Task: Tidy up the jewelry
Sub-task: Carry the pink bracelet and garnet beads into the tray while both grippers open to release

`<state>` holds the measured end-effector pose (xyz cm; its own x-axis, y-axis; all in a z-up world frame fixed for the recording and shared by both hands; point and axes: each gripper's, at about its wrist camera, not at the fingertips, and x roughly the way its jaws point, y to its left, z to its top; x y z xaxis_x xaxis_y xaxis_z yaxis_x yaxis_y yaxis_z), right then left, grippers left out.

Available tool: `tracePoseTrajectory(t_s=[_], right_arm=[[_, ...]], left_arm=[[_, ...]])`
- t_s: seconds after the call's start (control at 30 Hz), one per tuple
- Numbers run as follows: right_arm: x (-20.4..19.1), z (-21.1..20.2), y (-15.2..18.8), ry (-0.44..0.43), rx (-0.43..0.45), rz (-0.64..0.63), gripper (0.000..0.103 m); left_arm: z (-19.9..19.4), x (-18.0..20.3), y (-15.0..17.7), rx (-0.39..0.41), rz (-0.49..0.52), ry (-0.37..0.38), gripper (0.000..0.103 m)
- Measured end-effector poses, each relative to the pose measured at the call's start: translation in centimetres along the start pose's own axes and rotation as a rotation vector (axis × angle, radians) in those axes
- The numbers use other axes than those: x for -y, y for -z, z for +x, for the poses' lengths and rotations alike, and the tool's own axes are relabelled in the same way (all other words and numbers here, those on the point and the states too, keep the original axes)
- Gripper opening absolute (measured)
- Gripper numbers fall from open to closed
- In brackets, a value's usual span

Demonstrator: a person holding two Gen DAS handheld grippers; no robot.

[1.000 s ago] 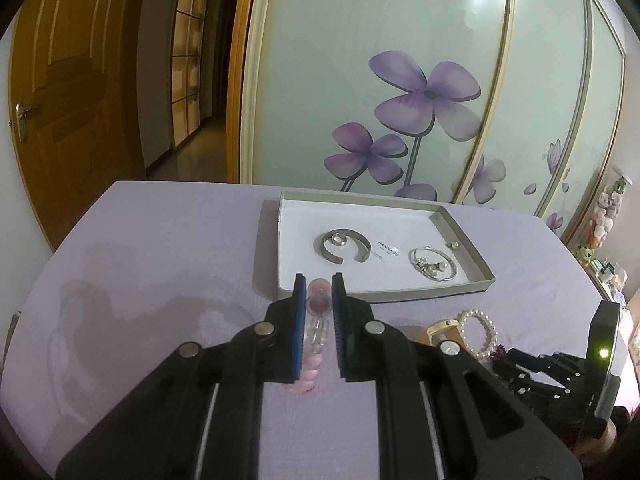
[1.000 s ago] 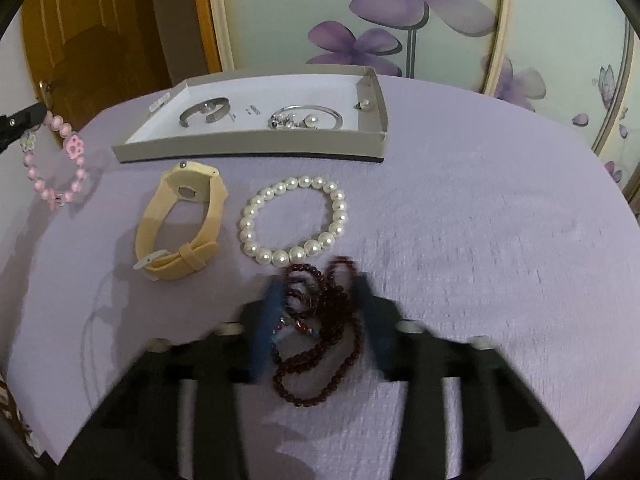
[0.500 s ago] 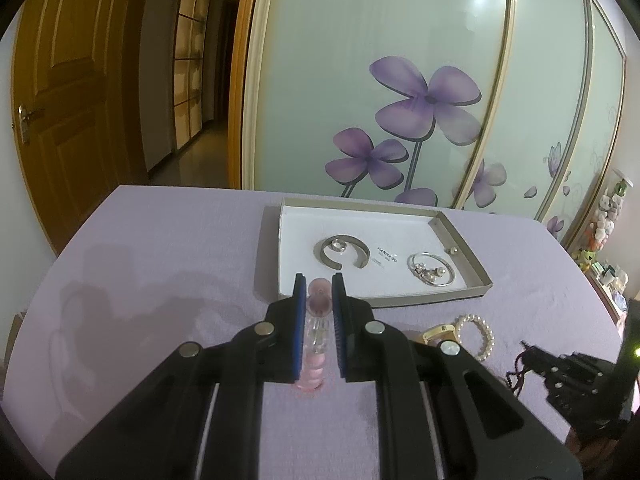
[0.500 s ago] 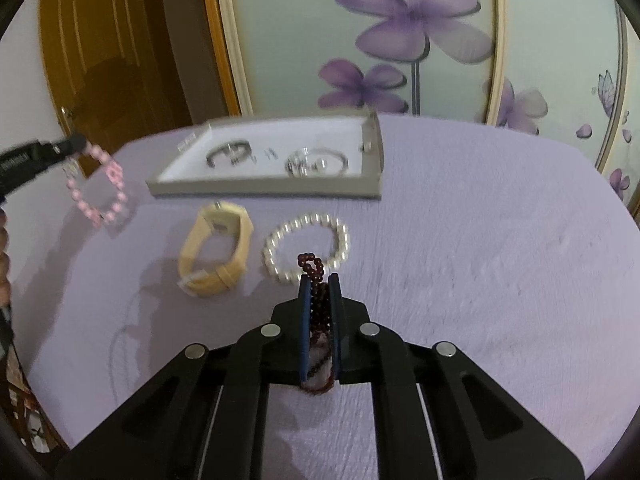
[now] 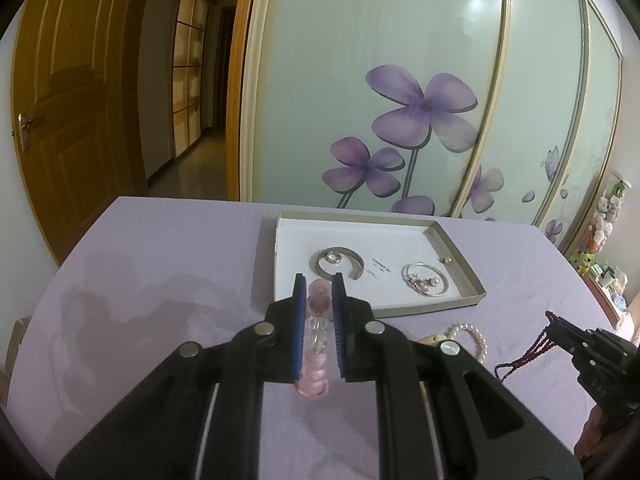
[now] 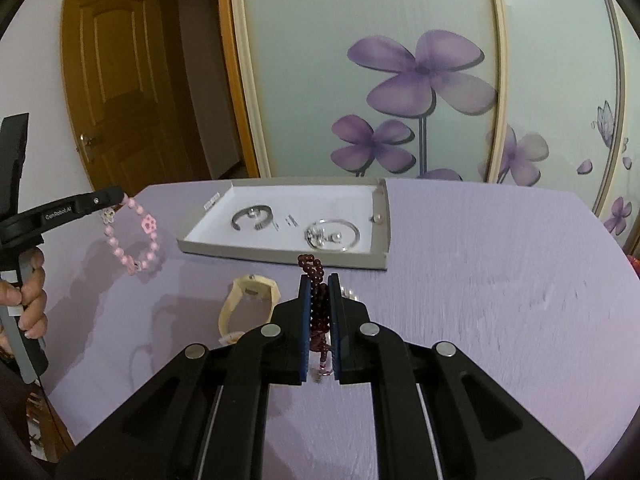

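My left gripper (image 5: 318,282) is shut on a pink bead bracelet (image 5: 316,344) and holds it above the purple table, in front of the white tray (image 5: 460,254). It shows hanging in the right wrist view (image 6: 132,236). My right gripper (image 6: 319,282) is shut on a dark red bead strand (image 6: 314,270), lifted off the table; it also shows in the left wrist view (image 5: 528,354). The tray (image 6: 382,204) holds a silver cuff (image 6: 252,218), a silver bangle (image 6: 332,234) and small pieces.
A beige watch (image 6: 248,304) and a pearl bracelet (image 5: 470,338) lie on the table in front of the tray. Sliding doors with purple flowers stand behind the table. A wooden door is at the far left.
My right gripper has shut on the dark red beads and lifted them off the table, rising higher. My left gripper has risen slightly with the pink bracelet.
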<state>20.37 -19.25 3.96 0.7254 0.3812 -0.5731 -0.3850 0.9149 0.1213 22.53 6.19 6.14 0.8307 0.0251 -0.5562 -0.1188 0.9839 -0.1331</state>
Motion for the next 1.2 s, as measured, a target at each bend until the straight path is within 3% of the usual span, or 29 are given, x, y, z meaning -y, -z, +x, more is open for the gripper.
tracePoseTrajectory(t_s=[0.6,0.97,1.2], right_arm=[[-0.8,1.2,-4.4,-0.030,0.068,-0.039,0.008],[-0.8,5.8,-9.0,-0.043,0.078,-0.089,0.009],[-0.9,9.3,-10.3,-0.055,0.057,-0.111,0.009]], left_arm=[[4.1,2.1,-4.8,0.009,0.024,-0.014,0.013],[9.2,3.0,-7.5,-0.014,0.041,-0.009,0.013],[12.1,2.9,-8.2,-0.028,0.056,0.007,0.013]])
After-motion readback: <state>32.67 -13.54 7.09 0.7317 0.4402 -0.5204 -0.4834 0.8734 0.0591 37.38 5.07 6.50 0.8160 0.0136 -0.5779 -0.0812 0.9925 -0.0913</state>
